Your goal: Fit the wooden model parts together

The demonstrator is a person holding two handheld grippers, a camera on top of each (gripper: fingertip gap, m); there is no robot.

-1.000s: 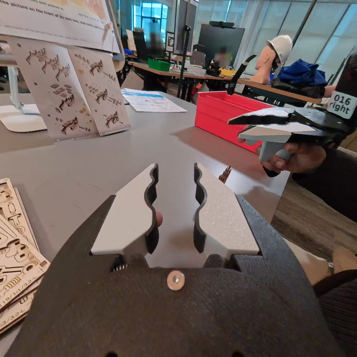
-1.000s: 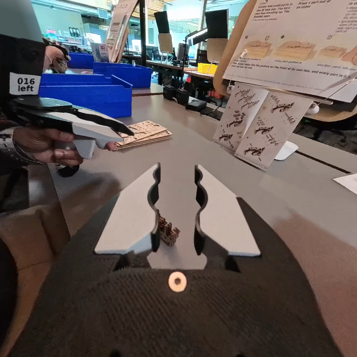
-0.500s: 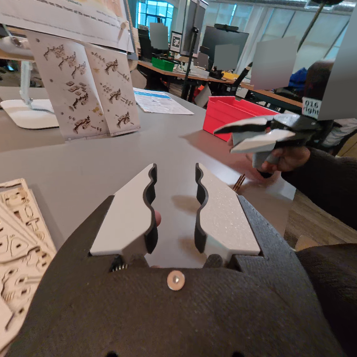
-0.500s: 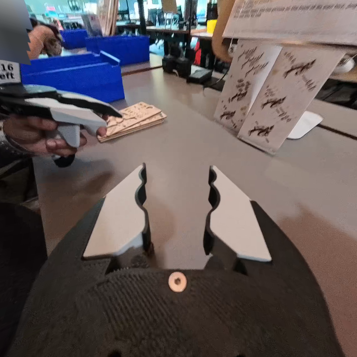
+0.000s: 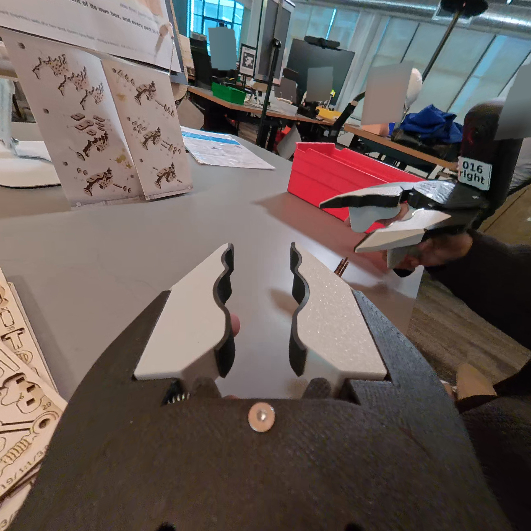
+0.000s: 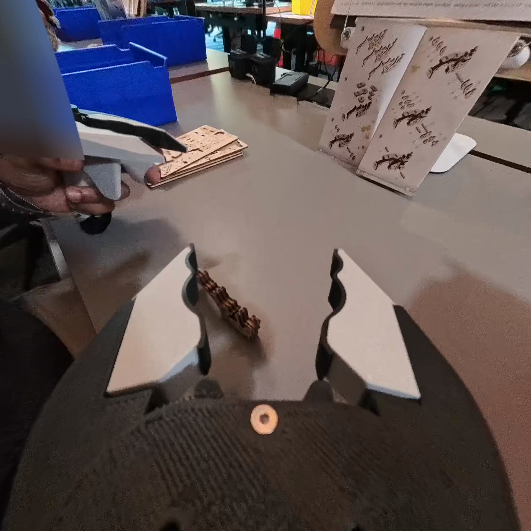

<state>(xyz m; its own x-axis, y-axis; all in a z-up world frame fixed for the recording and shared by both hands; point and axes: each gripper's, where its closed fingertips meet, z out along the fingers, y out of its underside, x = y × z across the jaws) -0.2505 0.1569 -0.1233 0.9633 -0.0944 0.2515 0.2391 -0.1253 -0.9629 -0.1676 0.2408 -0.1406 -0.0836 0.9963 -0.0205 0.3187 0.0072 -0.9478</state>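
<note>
A small assembled wooden model piece (image 6: 230, 307) lies on the grey table (image 6: 287, 207), between my right gripper's fingers and close to the left one. My right gripper (image 6: 263, 253) is open wide and empty above it. In the left wrist view the piece's tip (image 5: 341, 265) peeks out beside my right finger, under the right gripper (image 5: 339, 227). My left gripper (image 5: 261, 248) is open and empty over bare table. A stack of laser-cut wooden part sheets (image 6: 201, 155) lies at the table's left, also in the left wrist view (image 5: 20, 382).
An instruction sheet stand (image 5: 109, 129) stands at the back of the table, also in the right wrist view (image 6: 402, 109). A red bin (image 5: 339, 175) sits at the right. Blue bins (image 6: 120, 86) sit at the left. The table's near edge (image 5: 413, 290) is close to the model piece.
My right gripper opened wider and tilted down over the wooden piece, which lies between its fingers. My left gripper stayed open, shifting slightly.
</note>
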